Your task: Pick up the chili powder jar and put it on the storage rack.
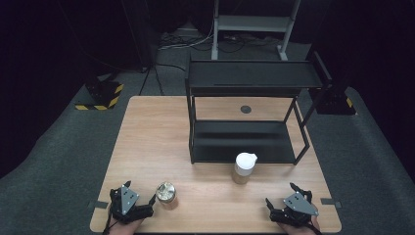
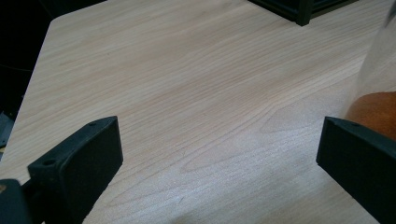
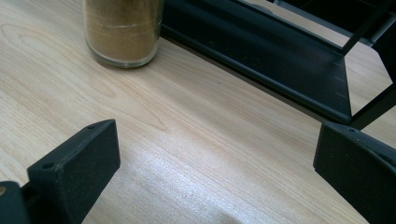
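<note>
Both grippers, left gripper (image 1: 142, 204) and right gripper (image 1: 281, 205), wide apart and empty at the near table edge; short clear glass jar with silvery lid (image 1: 166, 193) just beside the left; likely rigid, slick, breakable, moderately heavy; best clamped across mid-body.

White-capped jar (image 1: 244, 168) (brown contents)

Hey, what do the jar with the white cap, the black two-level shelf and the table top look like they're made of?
The white-capped clear jar looks like glass: glossy see-through wall with tan powder showing inside; the cap seems matte plastic. The black two-level shelf looks like painted metal: thin straight bars, flat trays, dull sheen. The pale wooden table shows wood grain, possibly laminate, with a smooth satin sheen.
</note>
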The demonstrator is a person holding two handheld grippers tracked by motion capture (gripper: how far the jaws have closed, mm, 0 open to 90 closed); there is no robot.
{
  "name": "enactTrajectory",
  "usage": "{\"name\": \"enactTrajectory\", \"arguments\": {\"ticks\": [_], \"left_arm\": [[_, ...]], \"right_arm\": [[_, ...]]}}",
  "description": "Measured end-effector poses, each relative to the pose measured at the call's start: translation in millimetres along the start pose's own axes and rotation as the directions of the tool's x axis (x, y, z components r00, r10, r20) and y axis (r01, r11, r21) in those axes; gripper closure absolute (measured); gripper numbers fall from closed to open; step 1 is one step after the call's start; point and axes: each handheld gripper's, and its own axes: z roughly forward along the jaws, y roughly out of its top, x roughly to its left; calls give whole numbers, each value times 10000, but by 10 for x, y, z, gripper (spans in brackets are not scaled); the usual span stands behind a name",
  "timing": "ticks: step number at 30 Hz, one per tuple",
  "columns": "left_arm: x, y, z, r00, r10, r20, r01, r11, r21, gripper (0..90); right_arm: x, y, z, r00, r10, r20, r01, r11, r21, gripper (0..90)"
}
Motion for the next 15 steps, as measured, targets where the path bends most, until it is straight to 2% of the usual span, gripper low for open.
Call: {"name": "enactTrajectory", "arguments": {"ticks": [3,10,15], "left_arm": [[9,-18,-14,10000,-21,54,22,10000,-93,6],[54,-33,-71,9985,-490,247,499,9981,-373,6],[22,25,-199,9987,-500,-100,490,9954,-826,6]], "right_arm": [[-8,7,4,9999,117,-1,-117,9999,43,0],[-23,11,5,9998,186,-59,-185,9998,69,0],[-28,-2,0,9998,207,-71,-207,9998,-1,0]]}}
